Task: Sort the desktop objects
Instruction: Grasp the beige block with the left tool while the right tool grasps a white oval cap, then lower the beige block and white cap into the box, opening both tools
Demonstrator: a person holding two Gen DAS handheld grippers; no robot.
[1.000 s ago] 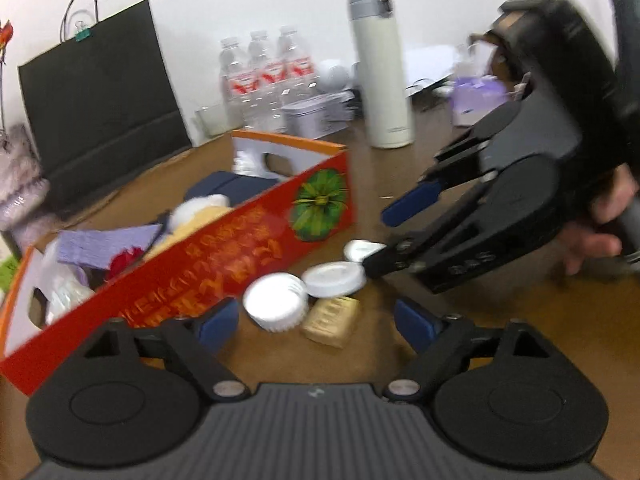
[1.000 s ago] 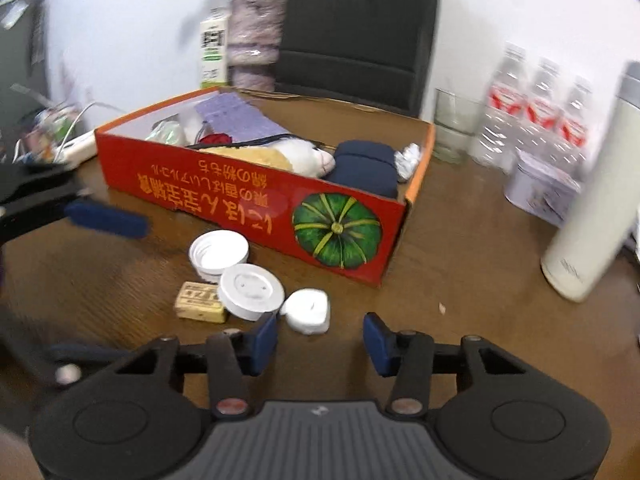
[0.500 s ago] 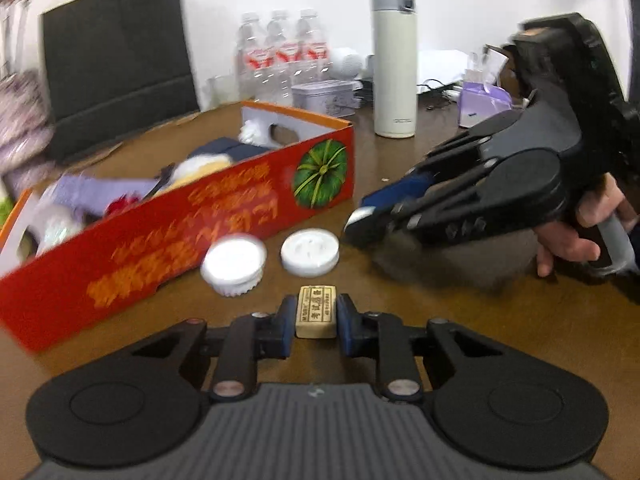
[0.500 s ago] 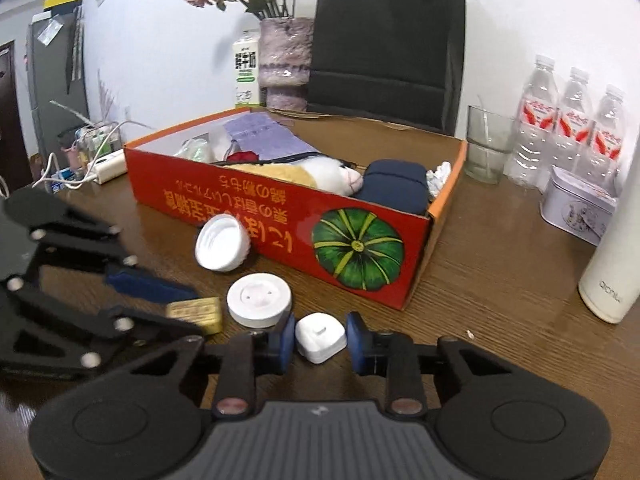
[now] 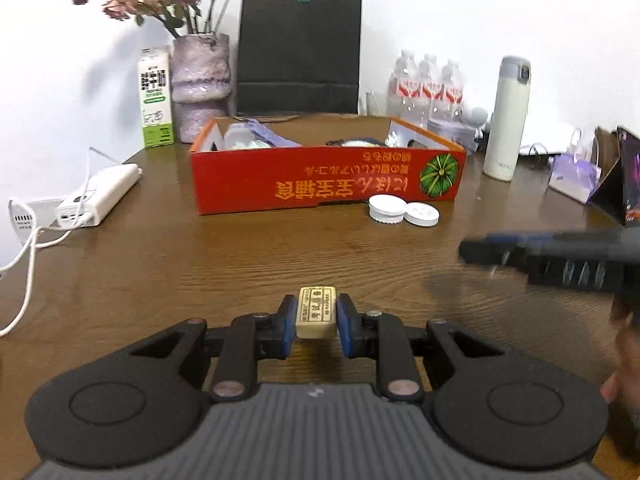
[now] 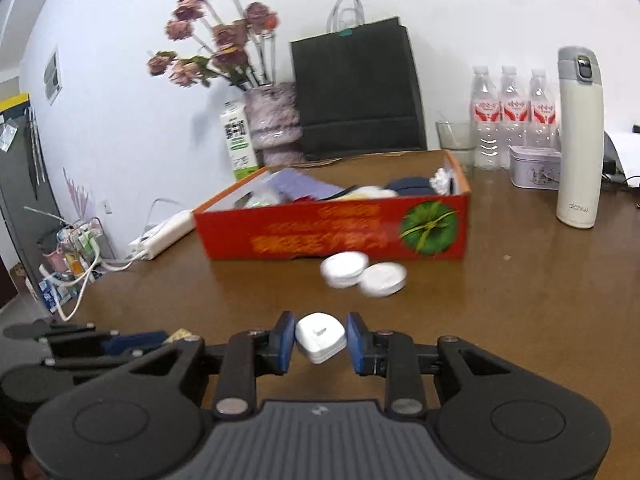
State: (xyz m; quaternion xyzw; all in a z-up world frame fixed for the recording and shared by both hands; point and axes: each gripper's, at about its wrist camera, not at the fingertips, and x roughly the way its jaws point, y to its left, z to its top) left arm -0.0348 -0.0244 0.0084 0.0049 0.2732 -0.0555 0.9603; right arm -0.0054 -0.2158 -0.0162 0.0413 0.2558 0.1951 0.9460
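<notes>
My left gripper [image 5: 316, 322] is shut on a small tan eraser block [image 5: 317, 312] held just above the wooden table. In the right wrist view my right gripper [image 6: 320, 340] is shut on a small white rounded case [image 6: 320, 337]. Two white round lids [image 5: 386, 207] [image 5: 421, 214] lie side by side on the table in front of the red cardboard box [image 5: 328, 178], which holds several items. The lids [image 6: 344, 268] and the box [image 6: 332, 232] also show in the right wrist view. The right gripper [image 5: 476, 249] appears blurred at the right of the left view; the left gripper [image 6: 136, 340] shows at lower left of the right view.
Behind the box stand a vase of dried flowers [image 5: 200, 84], a milk carton [image 5: 155, 98], a black paper bag [image 5: 298, 54], water bottles [image 5: 426, 88], a metal tin [image 6: 534, 168] and a white thermos [image 5: 506, 118]. A white power strip with cables [image 5: 100, 196] lies at left.
Both grippers closed on their objects, the left on the eraser and the right on the white case, then pulled back from the box. The two lids stayed on the table.
</notes>
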